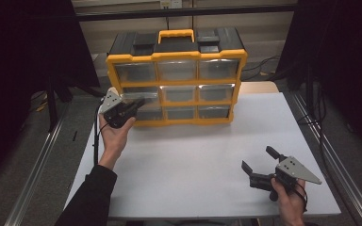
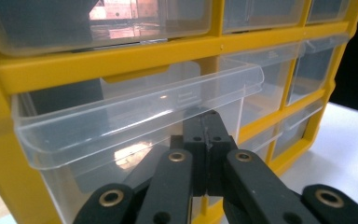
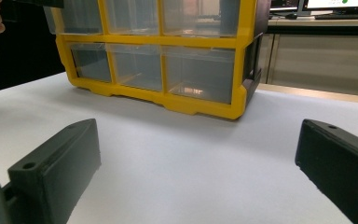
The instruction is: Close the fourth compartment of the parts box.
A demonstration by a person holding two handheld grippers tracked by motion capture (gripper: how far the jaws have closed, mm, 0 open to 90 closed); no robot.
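Note:
A yellow and black drawer cabinet point(image 1: 176, 77) with clear plastic drawers stands at the back of the white table point(image 1: 193, 160). My left gripper point(image 1: 139, 102) is at the cabinet's left column. In the left gripper view its jaws point(image 2: 207, 130) are shut together with nothing between them, their tips just under the lip of a clear drawer point(image 2: 135, 112) that sticks out a little from the frame. My right gripper point(image 1: 257, 157) rests low at the table's front right, open and empty. Its fingers point(image 3: 70, 154) point at the cabinet point(image 3: 200, 105) from some way off.
A yellow carry handle point(image 1: 176, 34) tops the cabinet. Black curtains hang on both sides, and cables lie on the floor at the right point(image 1: 320, 117). Metal rails point(image 1: 37, 165) run along the table's sides. A desk with monitors point(image 3: 335, 7) stands beyond the table.

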